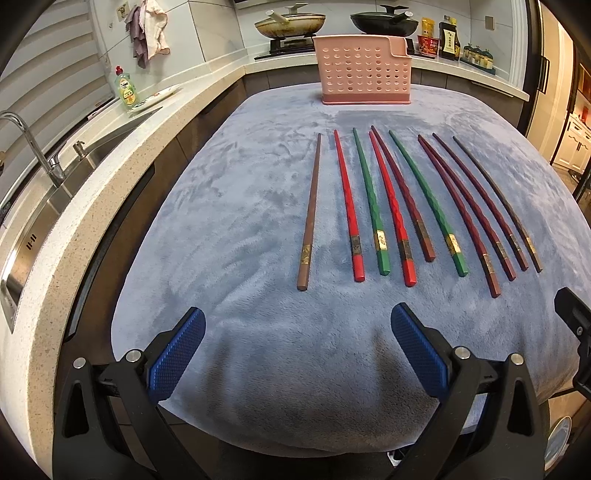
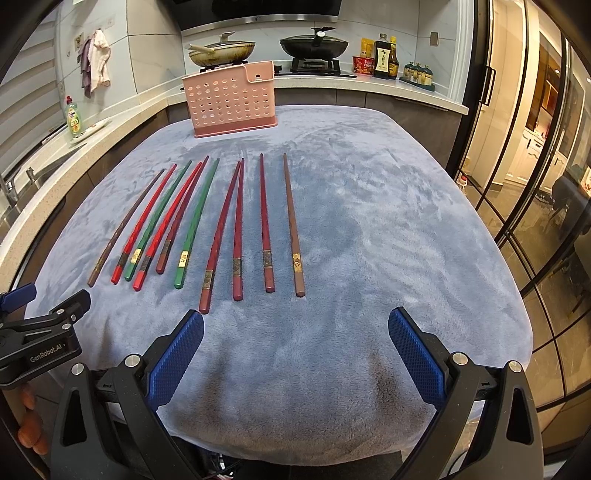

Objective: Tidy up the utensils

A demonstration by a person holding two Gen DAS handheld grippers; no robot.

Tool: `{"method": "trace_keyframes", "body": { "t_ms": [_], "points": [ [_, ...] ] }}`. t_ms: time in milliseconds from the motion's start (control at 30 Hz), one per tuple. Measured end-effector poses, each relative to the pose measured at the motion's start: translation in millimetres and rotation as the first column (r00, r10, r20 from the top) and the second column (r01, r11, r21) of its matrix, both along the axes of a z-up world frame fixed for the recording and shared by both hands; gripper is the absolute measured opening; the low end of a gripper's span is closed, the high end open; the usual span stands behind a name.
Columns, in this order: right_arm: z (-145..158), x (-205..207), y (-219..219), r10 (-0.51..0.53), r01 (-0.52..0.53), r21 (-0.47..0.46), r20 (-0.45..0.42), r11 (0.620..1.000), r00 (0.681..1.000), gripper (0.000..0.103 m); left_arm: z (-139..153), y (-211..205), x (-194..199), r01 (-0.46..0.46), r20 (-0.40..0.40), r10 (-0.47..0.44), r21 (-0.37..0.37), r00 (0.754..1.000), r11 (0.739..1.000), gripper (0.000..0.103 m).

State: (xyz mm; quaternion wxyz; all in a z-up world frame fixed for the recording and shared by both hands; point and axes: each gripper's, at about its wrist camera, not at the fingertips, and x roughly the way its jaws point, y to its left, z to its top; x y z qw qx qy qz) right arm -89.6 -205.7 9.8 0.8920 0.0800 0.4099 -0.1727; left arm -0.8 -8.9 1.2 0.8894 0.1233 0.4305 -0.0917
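Observation:
Several chopsticks lie side by side on a blue-grey cloth point(image 1: 240, 192): a brown one point(image 1: 311, 214) at the left, then red point(image 1: 348, 206), green point(image 1: 371, 206) and dark red ones point(image 1: 461, 210). In the right wrist view the same row shows, with a brown chopstick point(image 2: 293, 225) at its right end. A pink perforated holder point(image 1: 364, 70) stands upright at the far edge; it also shows in the right wrist view point(image 2: 233, 99). My left gripper point(image 1: 297, 325) is open and empty, short of the near chopstick ends. My right gripper point(image 2: 295, 325) is open and empty too.
A sink with a tap point(image 1: 33, 147) and a green soap bottle point(image 1: 126, 88) are on the counter at the left. Two pans point(image 1: 291, 24) sit on the hob behind the holder. Glass doors point(image 2: 535, 184) stand at the right. The cloth's right half point(image 2: 388, 221) is bare.

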Motion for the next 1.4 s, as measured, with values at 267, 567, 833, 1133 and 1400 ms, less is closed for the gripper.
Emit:
{"method": "trace_keyframes", "body": {
  "t_ms": [267,567,833,1133,1400],
  "points": [
    [0.0,-0.4,-0.6,-0.001,0.001,0.001,0.002,1.0,1.0,0.096,-1.1,0.1,-0.6,0.001,0.001,-0.001,0.0,1.0,1.0,0.096],
    [-2.1,-0.3,0.7,0.0,0.0,0.003,0.0,1.0,1.0,0.096,-2.4,0.7,-1.8,0.003,0.002,-0.003,-0.001,1.0,1.0,0.096],
    [-1.8,-0.4,0.0,-0.001,0.001,0.004,0.001,1.0,1.0,0.096,-2.5,0.3,-2.0,0.003,0.002,-0.003,-0.001,1.0,1.0,0.096],
    [-2.1,-0.6,-1.0,-0.001,0.001,0.005,0.001,1.0,1.0,0.096,-2.4,-0.2,-2.3,0.002,0.002,-0.002,0.0,1.0,1.0,0.096],
    [-1.6,-0.6,-1.5,-0.001,0.001,0.007,0.001,1.0,1.0,0.096,-2.6,-3.0,-5.7,0.012,0.007,-0.012,-0.004,1.0,1.0,0.096]
  ]
}}
